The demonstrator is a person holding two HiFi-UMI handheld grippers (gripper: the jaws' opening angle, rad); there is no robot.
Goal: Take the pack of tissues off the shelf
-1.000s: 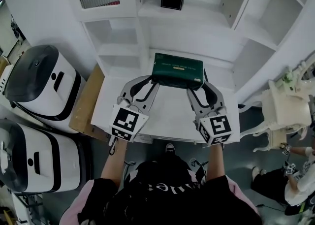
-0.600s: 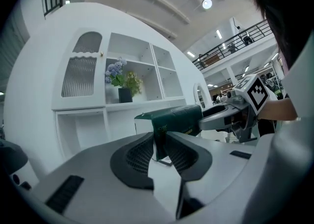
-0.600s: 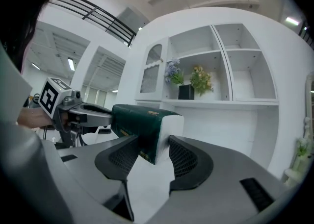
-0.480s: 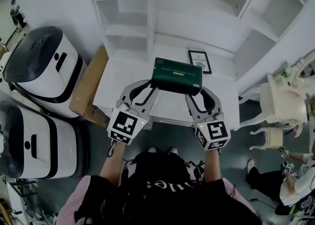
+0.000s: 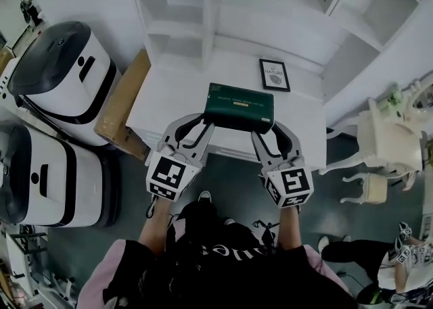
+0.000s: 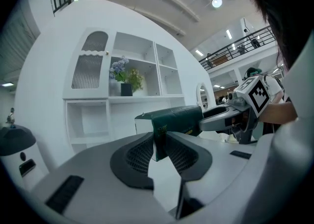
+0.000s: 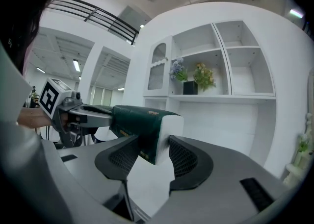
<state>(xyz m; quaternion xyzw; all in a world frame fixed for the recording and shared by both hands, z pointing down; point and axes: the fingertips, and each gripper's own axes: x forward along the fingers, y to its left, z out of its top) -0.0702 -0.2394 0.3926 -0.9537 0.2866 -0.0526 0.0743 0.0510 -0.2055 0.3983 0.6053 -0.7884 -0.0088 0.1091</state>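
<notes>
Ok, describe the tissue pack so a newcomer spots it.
Find the white desk by the shelf unit. Over its front, the left gripper and right gripper clamp a pack by its ends. It alone is dark green; the framed picture behind is black and white.

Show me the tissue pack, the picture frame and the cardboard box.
tissue pack [image 5: 239, 103], head view, green top face
picture frame [image 5: 275, 75], head view, middle of the print
cardboard box [image 5: 122, 106], head view, brown top
</notes>
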